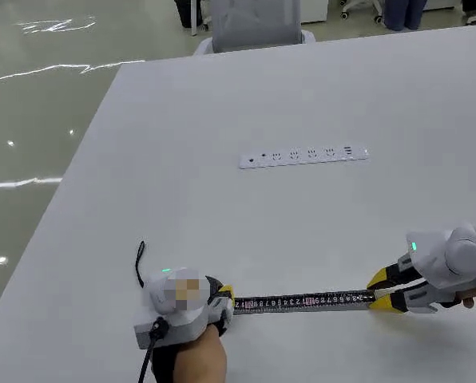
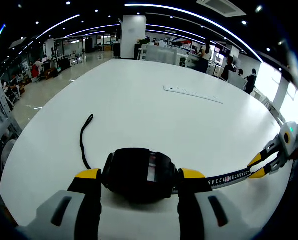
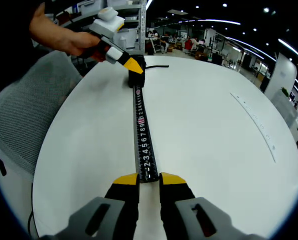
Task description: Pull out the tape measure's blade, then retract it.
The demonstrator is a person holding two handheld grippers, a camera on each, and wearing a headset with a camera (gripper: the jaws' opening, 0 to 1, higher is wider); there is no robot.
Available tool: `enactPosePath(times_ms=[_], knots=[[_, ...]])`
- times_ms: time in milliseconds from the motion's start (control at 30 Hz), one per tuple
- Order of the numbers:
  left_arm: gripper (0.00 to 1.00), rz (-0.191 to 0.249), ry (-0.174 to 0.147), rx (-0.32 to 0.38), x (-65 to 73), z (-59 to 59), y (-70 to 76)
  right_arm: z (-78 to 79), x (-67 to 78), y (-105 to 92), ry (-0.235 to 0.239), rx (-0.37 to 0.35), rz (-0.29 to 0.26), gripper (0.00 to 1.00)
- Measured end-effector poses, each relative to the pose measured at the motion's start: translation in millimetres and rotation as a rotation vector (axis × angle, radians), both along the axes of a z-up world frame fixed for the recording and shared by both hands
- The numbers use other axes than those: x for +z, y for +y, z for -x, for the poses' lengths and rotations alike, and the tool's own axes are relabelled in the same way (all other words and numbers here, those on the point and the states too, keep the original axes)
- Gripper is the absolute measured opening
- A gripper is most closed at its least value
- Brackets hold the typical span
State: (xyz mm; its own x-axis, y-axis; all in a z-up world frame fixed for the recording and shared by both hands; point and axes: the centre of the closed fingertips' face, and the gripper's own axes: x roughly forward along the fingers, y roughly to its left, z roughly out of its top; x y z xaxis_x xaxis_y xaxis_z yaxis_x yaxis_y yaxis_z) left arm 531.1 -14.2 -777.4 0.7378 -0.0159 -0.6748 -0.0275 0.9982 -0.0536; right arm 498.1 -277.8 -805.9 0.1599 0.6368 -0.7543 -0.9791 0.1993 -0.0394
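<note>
In the head view, the tape measure [image 1: 215, 289] is seen near the front edge of the white bench [image 1: 302, 88], clamped between the fingers [image 1: 226, 294] of the left gripper [image 1: 221, 302]. Its blade [image 1: 302, 302] is stretched flat along the bench to the right gripper [image 1: 382, 292]. In the left gripper view, the tape measure is shown gripped on both sides, with its strap [image 2: 83, 140] laid out on the bench beyond it. In the right gripper view, the fingers are seen closed on the blade's end, so the pulling-out step is judged to be in hand or nearly done; for retraction, the tape measure would need to be held firm and the blade's end guided back slowly.
</note>
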Motion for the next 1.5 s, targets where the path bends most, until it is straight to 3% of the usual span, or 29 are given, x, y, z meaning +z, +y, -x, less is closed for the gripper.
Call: enactPosePath(times_ms=[267,633,1500], knots=[[0.57,-0.02,-0.008,0.003,0.4,1.0,0.6,-0.3,0.4,-0.3,-0.001,0.003,-0.003,0.14],[0.55,-0.041,0.029,0.014,0.0,2.4,1.0,1.6,3.5,5.6,-0.001,0.013,-0.006,0.13],[0.54,-0.036,0.039,0.012,-0.9,1.7,2.0,-2.0,2.8,2.6,-0.011,0.015,-0.012,0.13]])
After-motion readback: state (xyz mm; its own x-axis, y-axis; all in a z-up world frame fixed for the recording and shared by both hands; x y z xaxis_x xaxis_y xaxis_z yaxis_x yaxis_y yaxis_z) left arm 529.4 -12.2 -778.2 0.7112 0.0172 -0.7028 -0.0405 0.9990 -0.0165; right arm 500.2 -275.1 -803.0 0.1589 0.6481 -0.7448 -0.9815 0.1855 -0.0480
